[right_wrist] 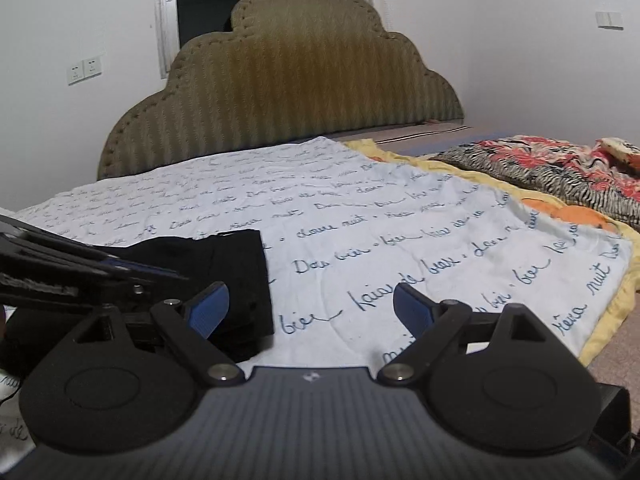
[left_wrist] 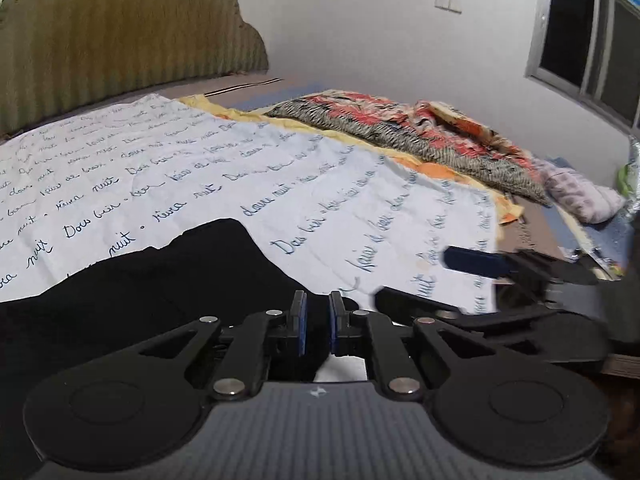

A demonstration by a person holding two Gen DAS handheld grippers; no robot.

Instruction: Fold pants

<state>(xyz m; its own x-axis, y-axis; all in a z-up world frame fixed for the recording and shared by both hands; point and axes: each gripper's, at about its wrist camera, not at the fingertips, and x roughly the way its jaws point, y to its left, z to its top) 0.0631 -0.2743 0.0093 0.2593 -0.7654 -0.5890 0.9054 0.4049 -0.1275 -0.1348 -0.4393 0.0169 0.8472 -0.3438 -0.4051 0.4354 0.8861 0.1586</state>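
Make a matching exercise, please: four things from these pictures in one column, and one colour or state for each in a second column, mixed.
Things
1. pants
2. headboard
3. right gripper
4. left gripper

Descriptions
a. olive, ribbed
b. jaws wide open
c. black, lying on the script-print sheet
d. jaws nearly closed, nothing between

Pairs: 1-c, 2-a, 3-b, 4-d

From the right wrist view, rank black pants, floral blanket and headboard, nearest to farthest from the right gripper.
1. black pants, just ahead on the left of the right gripper.
2. floral blanket, far right.
3. headboard, at the back.
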